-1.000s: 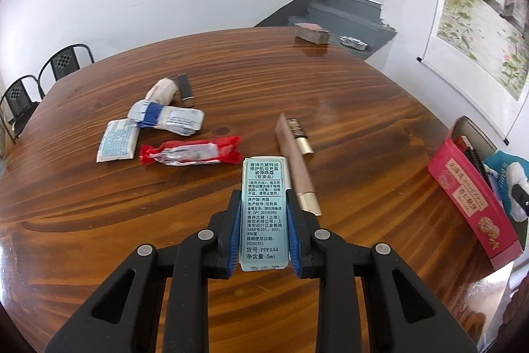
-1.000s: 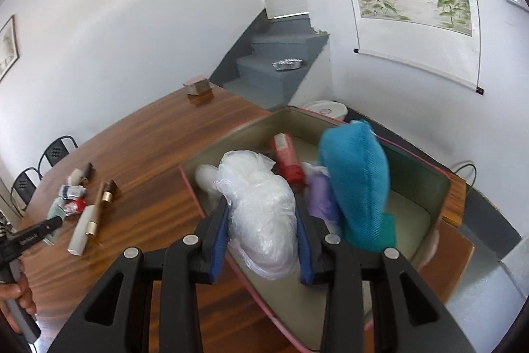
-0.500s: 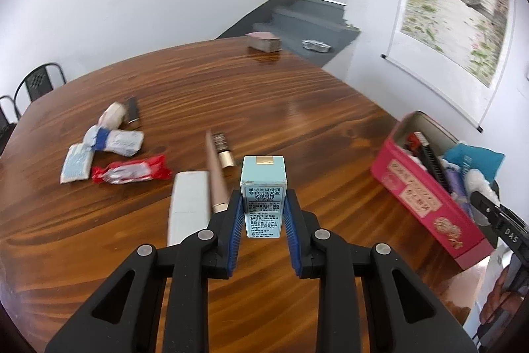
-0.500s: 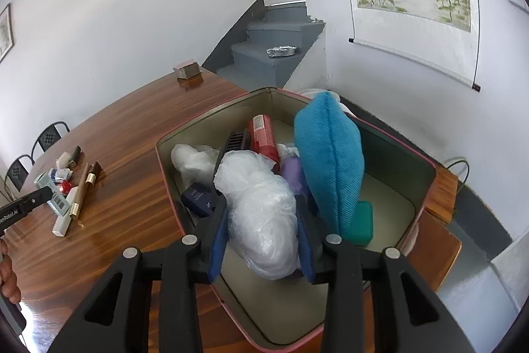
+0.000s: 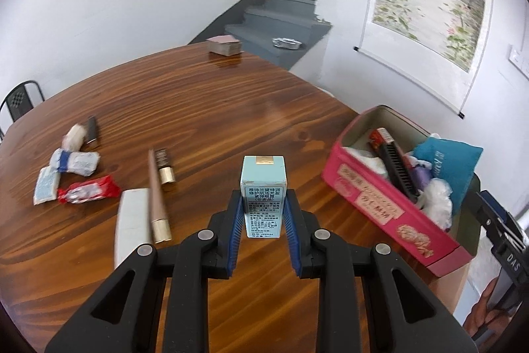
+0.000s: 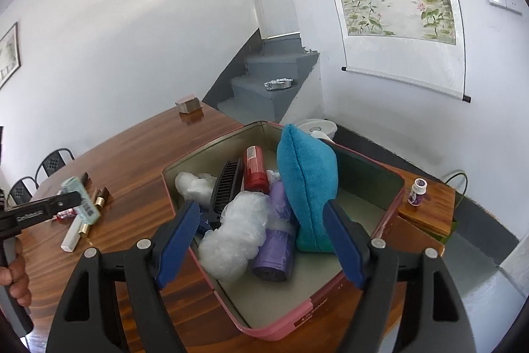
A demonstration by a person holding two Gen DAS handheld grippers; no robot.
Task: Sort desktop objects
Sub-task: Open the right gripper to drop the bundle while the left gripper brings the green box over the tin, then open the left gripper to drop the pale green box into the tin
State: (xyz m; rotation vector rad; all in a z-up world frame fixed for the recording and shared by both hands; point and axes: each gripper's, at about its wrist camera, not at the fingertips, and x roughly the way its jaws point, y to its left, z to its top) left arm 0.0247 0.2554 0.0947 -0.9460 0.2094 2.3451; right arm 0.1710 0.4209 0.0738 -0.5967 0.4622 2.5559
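Note:
My left gripper [image 5: 263,200] is shut on a small pale blue carton [image 5: 264,184], held upright above the wooden table [image 5: 205,108]. The pink tin [image 5: 373,204] stands to its right. In the right wrist view the same carton [image 6: 81,200] shows at the far left. My right gripper [image 6: 261,210] hangs over the tin's near rim [image 6: 274,330] and its jaws are opening. A crumpled clear plastic bag [image 6: 238,230] lies in the tin between and below the pads, which do not touch it.
The tin also holds a teal cushion [image 6: 307,184], a black comb [image 6: 226,187], a red can [image 6: 254,169] and a purple roll [image 6: 277,240]. On the table lie a red wrapper [image 5: 87,189], a white tube [image 5: 130,227], a rose-gold tube [image 5: 157,187] and white packets [image 5: 74,161].
The left gripper has carried the carton rightward, away from the loose items and nearer the tin. The right gripper has spread its jaws and let the plastic bag drop into the tin.

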